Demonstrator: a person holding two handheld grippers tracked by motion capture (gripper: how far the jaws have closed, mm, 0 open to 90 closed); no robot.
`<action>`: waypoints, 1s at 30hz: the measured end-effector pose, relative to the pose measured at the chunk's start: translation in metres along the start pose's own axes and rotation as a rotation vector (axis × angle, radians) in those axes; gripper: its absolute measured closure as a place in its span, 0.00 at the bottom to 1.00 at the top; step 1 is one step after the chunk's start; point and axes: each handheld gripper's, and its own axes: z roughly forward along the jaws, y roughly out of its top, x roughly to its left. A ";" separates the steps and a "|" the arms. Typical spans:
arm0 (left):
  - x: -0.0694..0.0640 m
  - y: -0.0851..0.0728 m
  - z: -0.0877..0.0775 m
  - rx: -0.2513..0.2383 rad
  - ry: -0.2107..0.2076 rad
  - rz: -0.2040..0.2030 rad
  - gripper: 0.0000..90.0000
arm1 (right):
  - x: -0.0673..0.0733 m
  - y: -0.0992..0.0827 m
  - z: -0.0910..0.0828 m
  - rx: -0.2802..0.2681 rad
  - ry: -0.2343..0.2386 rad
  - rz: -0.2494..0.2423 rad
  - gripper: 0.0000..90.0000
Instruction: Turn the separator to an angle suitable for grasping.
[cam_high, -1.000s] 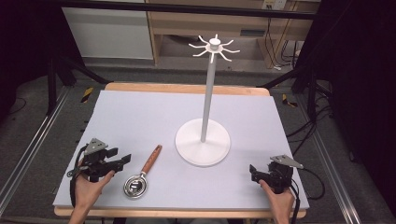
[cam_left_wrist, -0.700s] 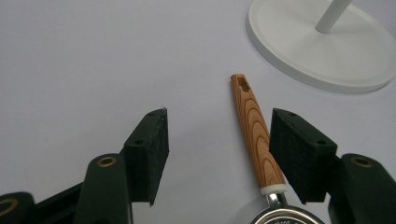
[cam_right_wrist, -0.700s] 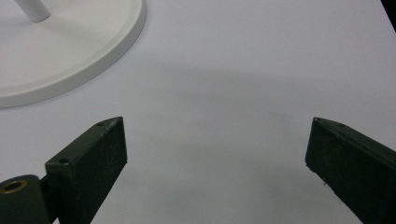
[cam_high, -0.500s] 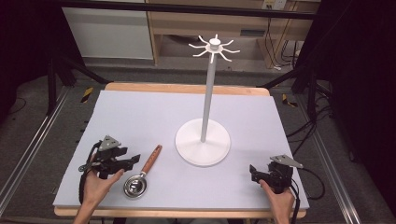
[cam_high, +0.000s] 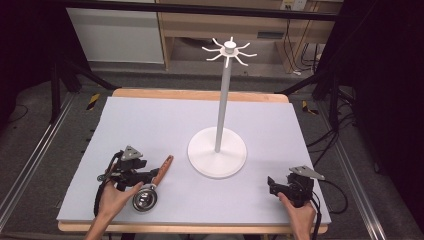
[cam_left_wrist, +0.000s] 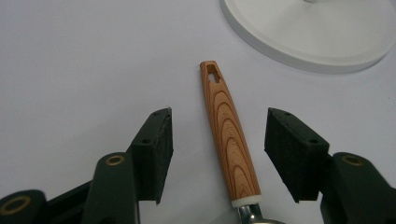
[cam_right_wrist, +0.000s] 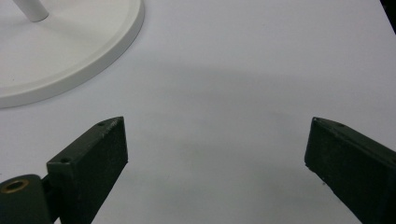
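A utensil with a wooden handle (cam_high: 163, 169) and a round metal head (cam_high: 144, 199) lies on the white tabletop (cam_high: 150, 125), front left. My left gripper (cam_high: 153, 176) reaches it from the left. In the left gripper view the handle (cam_left_wrist: 219, 93) runs up between the two pads (cam_left_wrist: 156, 149). There is a gap on each side, so the left gripper (cam_left_wrist: 218, 135) is open around it; its jaws have just been closing. My right gripper (cam_high: 271, 184) rests at the front right, open (cam_right_wrist: 217, 140), with bare table between its pads.
A white stand with a round base (cam_high: 217, 152), a thin pole (cam_high: 223, 100) and several hooks at the top (cam_high: 229, 50) rises mid-table, right of the utensil. Its base (cam_left_wrist: 308, 32) lies just beyond the handle's tip, and its rim (cam_right_wrist: 60, 46) sits left of the right gripper.
The left hand has carried its gripper rightward to the utensil, and the jaws now straddle the wooden handle and stand narrower. The right gripper has stayed put.
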 end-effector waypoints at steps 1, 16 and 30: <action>-0.001 0.000 0.002 0.005 0.001 0.001 0.47 | 0.000 0.000 0.000 0.001 0.000 -0.005 0.07; -0.013 0.003 0.023 0.091 -0.005 0.034 0.49 | 0.000 -0.001 0.002 0.019 0.006 0.000 0.07; -0.015 -0.001 0.037 0.162 0.004 0.027 0.55 | -0.002 -0.001 0.001 0.017 0.009 0.003 0.07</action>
